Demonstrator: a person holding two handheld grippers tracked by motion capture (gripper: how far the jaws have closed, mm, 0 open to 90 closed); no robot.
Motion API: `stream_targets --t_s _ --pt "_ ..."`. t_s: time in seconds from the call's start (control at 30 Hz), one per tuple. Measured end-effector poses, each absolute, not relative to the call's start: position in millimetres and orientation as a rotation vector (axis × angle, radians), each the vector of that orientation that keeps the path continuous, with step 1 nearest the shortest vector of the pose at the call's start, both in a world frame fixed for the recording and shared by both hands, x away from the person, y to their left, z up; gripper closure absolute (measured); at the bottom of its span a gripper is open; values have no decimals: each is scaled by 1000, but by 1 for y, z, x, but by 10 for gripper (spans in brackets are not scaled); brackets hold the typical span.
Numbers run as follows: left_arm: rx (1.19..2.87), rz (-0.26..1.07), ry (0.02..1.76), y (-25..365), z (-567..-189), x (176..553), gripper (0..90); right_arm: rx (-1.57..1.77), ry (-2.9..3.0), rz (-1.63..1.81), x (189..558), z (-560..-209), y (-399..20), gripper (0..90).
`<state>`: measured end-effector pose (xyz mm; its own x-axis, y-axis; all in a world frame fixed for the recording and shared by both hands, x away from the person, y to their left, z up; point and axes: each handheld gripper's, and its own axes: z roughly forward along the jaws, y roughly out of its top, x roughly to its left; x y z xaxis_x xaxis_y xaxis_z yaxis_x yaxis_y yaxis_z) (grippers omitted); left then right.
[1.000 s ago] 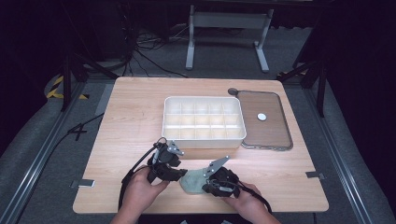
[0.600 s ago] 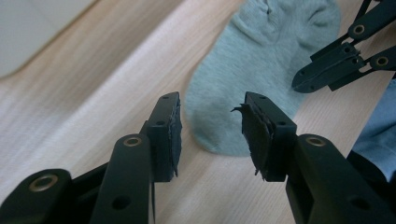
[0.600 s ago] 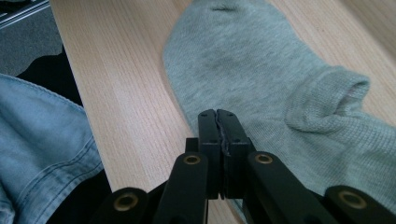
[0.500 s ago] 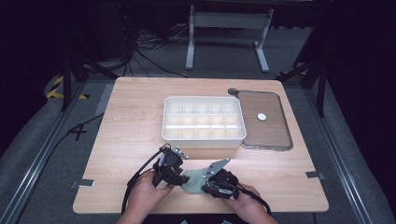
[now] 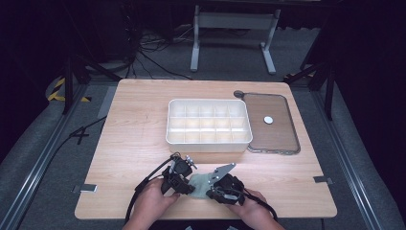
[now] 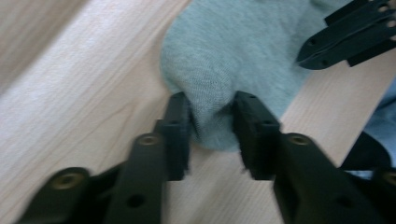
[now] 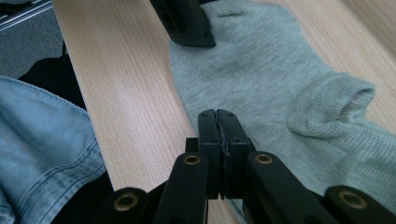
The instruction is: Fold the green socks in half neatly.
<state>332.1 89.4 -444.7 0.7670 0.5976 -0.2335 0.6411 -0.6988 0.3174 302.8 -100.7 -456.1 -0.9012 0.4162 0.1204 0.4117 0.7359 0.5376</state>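
Observation:
A pale grey-green sock (image 5: 198, 182) lies flat on the wooden table (image 5: 139, 124) near its front edge. My left gripper (image 5: 186, 184) is at the sock's left end. In the left gripper view its jaws (image 6: 212, 126) have just been closing and now pinch the toe of the sock (image 6: 233, 46) between the pads. My right gripper (image 5: 214, 190) is at the sock's right side. Its jaws (image 7: 217, 122) are pressed together on the thin edge of the sock (image 7: 261, 70), whose ribbed cuff (image 7: 336, 112) lies to the right.
A white compartment box (image 5: 208, 144) stands behind the grippers at mid-table. A brown tray (image 5: 275, 136) with a small white disc (image 5: 268, 120) lies to its right. A denim sleeve (image 7: 37, 140) is close to the front edge.
My left gripper has dropped onto the sock's toe and its jaws have narrowed around it. The right gripper has stayed where it was.

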Motion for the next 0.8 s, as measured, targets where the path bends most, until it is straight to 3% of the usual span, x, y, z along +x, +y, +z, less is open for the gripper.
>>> stream_targets --t_s 0.1,0.43,0.8 --pt "2588 -136 932 88 -444 331 781 701 2922 900 303 -456 -101 893" --pt "2605 -117 873 88 -432 328 787 828 2838 1031 319 -444 -117 889" --pt "2581 -127 828 88 -422 325 787 868 2857 976 326 -459 -111 892"
